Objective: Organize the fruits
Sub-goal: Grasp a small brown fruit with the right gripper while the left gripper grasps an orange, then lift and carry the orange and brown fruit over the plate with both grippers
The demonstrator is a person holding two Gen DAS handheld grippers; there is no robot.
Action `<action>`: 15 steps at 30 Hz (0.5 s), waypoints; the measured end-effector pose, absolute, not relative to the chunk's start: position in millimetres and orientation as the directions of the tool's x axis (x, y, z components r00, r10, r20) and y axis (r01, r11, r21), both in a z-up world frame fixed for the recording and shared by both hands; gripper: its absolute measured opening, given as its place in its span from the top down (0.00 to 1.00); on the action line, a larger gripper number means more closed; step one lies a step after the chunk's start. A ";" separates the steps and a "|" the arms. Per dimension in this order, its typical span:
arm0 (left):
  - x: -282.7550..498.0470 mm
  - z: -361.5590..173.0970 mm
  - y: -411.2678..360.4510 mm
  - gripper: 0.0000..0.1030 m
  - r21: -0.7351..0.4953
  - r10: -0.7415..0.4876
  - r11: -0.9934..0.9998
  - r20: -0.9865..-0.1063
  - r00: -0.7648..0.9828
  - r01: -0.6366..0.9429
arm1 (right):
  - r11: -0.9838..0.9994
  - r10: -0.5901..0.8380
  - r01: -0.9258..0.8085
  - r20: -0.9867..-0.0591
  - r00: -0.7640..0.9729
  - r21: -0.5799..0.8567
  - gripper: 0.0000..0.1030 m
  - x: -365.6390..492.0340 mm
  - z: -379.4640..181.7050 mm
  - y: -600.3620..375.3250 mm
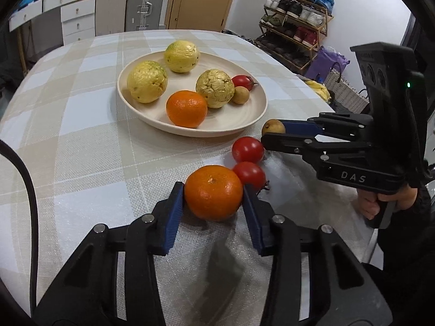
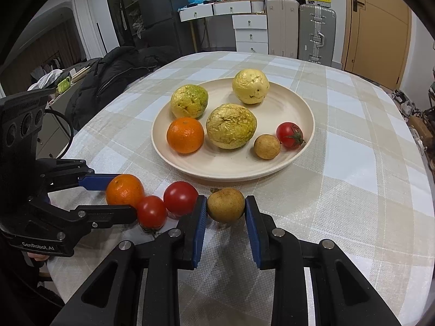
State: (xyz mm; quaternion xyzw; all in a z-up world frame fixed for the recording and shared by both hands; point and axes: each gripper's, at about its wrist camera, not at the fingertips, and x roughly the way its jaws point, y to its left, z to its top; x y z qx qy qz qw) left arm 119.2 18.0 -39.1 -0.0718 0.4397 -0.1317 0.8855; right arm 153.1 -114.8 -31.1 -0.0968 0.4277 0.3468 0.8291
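nearest, on the bare cloth in front of the plate, the left gripper has its blue pads pressed on either side of a tangerine, a grip made, i judge, to carry it into the plate. just beside it and nearer the plate, two loose tomatoes sit touching, not yet picked. at the plate's near rim the right gripper is clamped narrowly on a small brown fruit, likely for the same trip. in the plate lie three yellow fruits, another tangerine, a tomato and a brown fruit, so sorting looks well along.
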 end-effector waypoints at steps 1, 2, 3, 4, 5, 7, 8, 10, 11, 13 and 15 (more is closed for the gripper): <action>118.6 -38.9 16.9 0.62 -0.238 -0.293 0.956 -0.761 0.579 0.172 | 0.741 0.492 -0.658 -0.776 0.393 0.136 0.72 153.3 -31.1 -114.8; 118.4 -38.8 16.6 0.62 -0.237 -0.292 0.956 -0.761 0.579 0.172 | 0.742 0.492 -0.657 -0.775 0.397 0.134 0.72 153.2 -31.0 -114.8; 118.2 -38.7 16.5 0.62 -0.236 -0.292 0.956 -0.761 0.579 0.172 | 0.742 0.491 -0.657 -0.774 0.399 0.132 0.72 153.0 -30.7 -115.3; 118.3 -38.9 16.4 0.62 -0.239 -0.295 0.956 -0.760 0.579 0.173 | 0.742 0.492 -0.657 -0.774 0.399 0.134 0.72 152.9 -30.4 -115.6; 118.4 -38.6 16.3 0.62 -0.240 -0.295 0.955 -0.760 0.580 0.172 | 0.742 0.494 -0.656 -0.772 0.400 0.134 0.72 153.1 -30.1 -116.0; 118.6 -38.5 17.1 0.62 -0.235 -0.288 0.957 -0.759 0.584 0.167 | 0.744 0.494 -0.655 -0.770 0.404 0.134 0.72 153.1 -29.1 -116.6; 118.6 -38.0 17.8 0.62 -0.233 -0.284 0.959 -0.757 0.588 0.164 | 0.745 0.495 -0.654 -0.768 0.407 0.134 0.72 153.3 -28.4 -117.1; 118.2 -35.5 20.1 0.62 -0.230 -0.280 0.960 -0.750 0.599 0.161 | 0.746 0.498 -0.652 -0.763 0.411 0.136 0.72 153.2 -26.9 -118.2; 117.9 -33.9 21.9 0.62 -0.223 -0.273 0.962 -0.748 0.605 0.158 | 0.747 0.501 -0.651 -0.759 0.416 0.136 0.72 153.0 -25.9 -119.0; 117.0 -29.3 26.4 0.62 -0.213 -0.255 0.966 -0.737 0.625 0.144 | 0.748 0.506 -0.648 -0.753 0.420 0.141 0.72 152.7 -24.1 -120.3; 116.0 -24.3 31.7 0.62 -0.213 -0.245 0.969 -0.724 0.645 0.128 | 0.749 0.514 -0.646 -0.745 0.426 0.147 0.72 152.7 -21.6 -121.8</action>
